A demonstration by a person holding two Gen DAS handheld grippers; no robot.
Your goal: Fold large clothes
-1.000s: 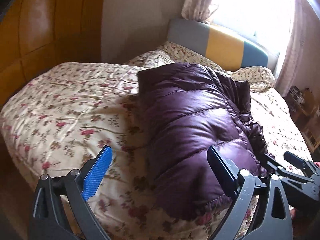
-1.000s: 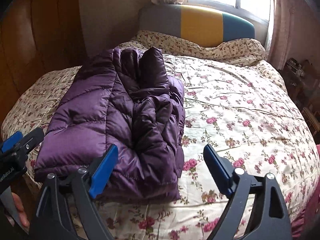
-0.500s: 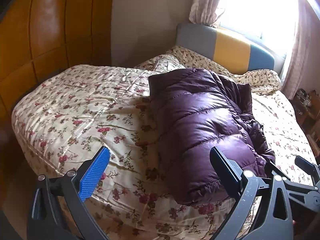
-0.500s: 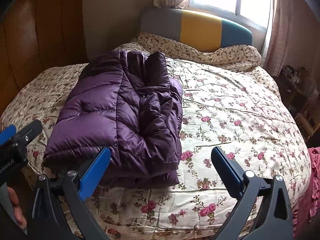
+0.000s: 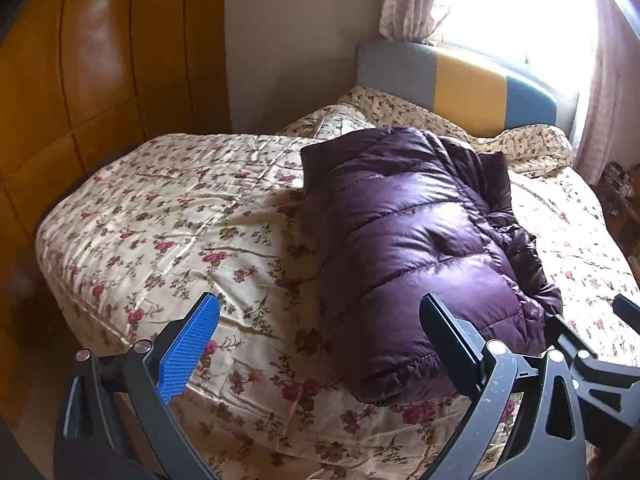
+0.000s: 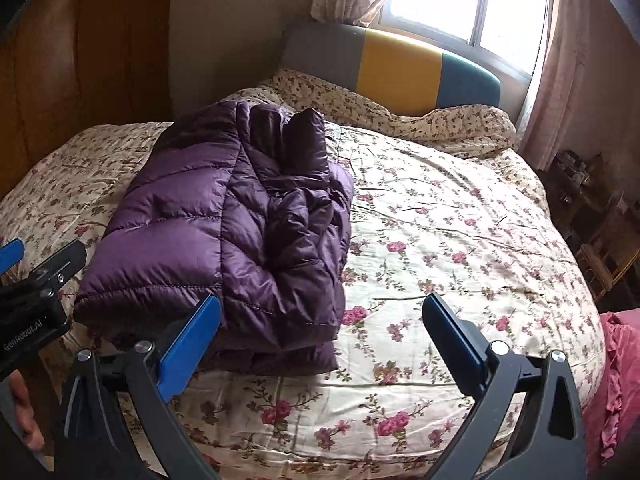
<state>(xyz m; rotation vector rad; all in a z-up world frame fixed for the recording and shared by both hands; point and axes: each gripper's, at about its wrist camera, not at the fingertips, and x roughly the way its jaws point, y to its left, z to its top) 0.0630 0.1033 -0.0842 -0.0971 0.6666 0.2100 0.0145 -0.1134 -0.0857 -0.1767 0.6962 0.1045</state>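
A purple quilted down jacket (image 5: 412, 240) (image 6: 240, 232) lies folded into a thick bundle on the floral bedspread (image 5: 192, 232) (image 6: 460, 248). My left gripper (image 5: 320, 320) is open, held back above the foot of the bed, with the jacket's near end behind its right finger. My right gripper (image 6: 320, 320) is open and wide, with nothing between its fingers; the jacket's near corner lies just beyond its left blue pad (image 6: 188, 348). In the right wrist view the left gripper (image 6: 36, 280) shows at the left edge with a hand below it.
A grey, yellow and blue headboard (image 6: 392, 68) stands under a bright window (image 6: 460, 4) with curtains. Wooden wardrobe panels (image 5: 80, 80) run along the left. A rumpled floral quilt (image 6: 420, 120) lies by the headboard. Shelves (image 6: 592, 216) stand on the right, pink fabric (image 6: 616, 380) at the bed's corner.
Both grippers have drawn back from the jacket, so more of the bed shows. The right gripper's jaws have spread wider. The jacket lies as before.
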